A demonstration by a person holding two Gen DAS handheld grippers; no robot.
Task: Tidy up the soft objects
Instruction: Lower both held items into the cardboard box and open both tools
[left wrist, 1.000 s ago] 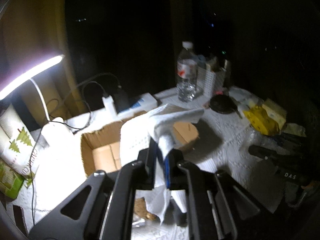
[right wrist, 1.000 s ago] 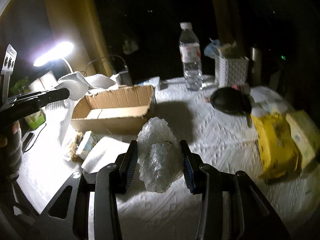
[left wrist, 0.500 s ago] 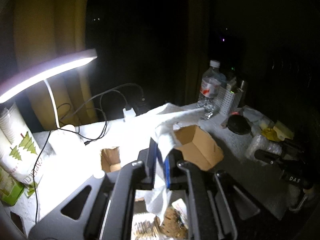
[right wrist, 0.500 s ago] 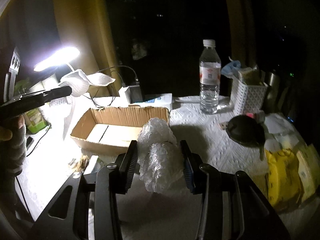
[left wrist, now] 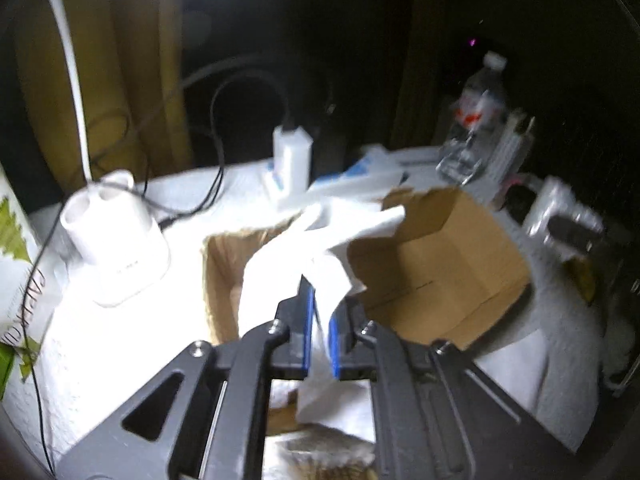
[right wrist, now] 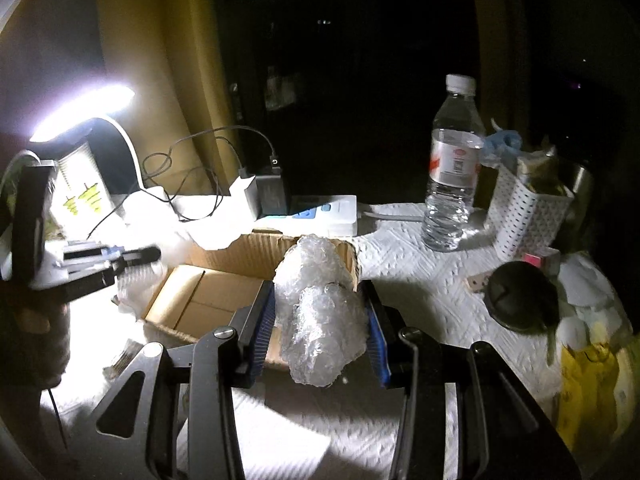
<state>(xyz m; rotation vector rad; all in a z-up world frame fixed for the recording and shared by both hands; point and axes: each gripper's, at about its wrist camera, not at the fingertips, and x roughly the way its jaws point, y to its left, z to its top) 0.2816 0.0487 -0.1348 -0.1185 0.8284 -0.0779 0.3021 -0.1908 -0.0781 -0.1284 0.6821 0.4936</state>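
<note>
Clear plastic water bottle (left wrist: 482,106) motion-blurred, label unreadable. Open brown cardboard box (left wrist: 436,264) floor partly hidden behind white paper towel (left wrist: 320,248).

Your desk lamp (right wrist: 80,110) glares, blowing out the worktop (right wrist: 400,280); beyond is dark, left view motion-blurred, edges fisheye-bent.

Glossy crinkled plastic wrap (right wrist: 320,312); matt corrugated cardboard box (right wrist: 216,292).

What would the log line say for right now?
left gripper: shut on paper towel | right gripper: shut on bubble wrap | both at cardboard box | nothing released yet
</note>
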